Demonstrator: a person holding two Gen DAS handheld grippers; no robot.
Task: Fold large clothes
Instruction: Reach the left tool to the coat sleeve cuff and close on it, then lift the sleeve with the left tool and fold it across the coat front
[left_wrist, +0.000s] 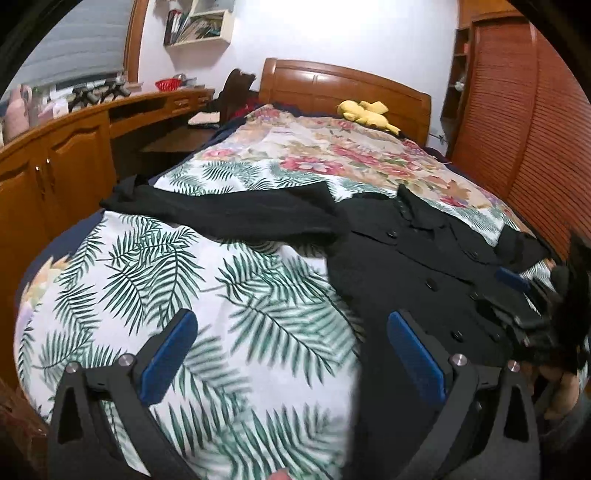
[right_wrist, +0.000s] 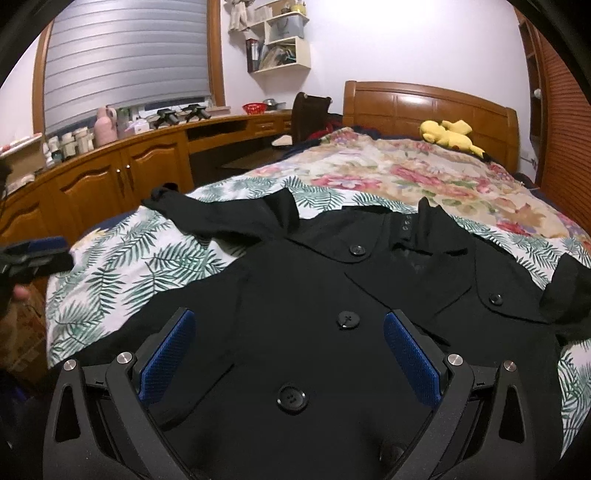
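A black buttoned coat lies face up on the bed, collar toward the headboard, one sleeve stretched out to the left. My left gripper hovers open over the leaf-print sheet, at the coat's left edge, holding nothing. My right gripper is open above the coat's front, a button showing between its blue pads. In the left wrist view the right gripper appears blurred at the far right over the coat. The right wrist view catches the left gripper at the left edge.
The bed has a floral cover, a wooden headboard and a yellow plush toy. A curved wooden cabinet and desk runs along the left side. A slatted wardrobe stands on the right. A dark chair sits by the desk.
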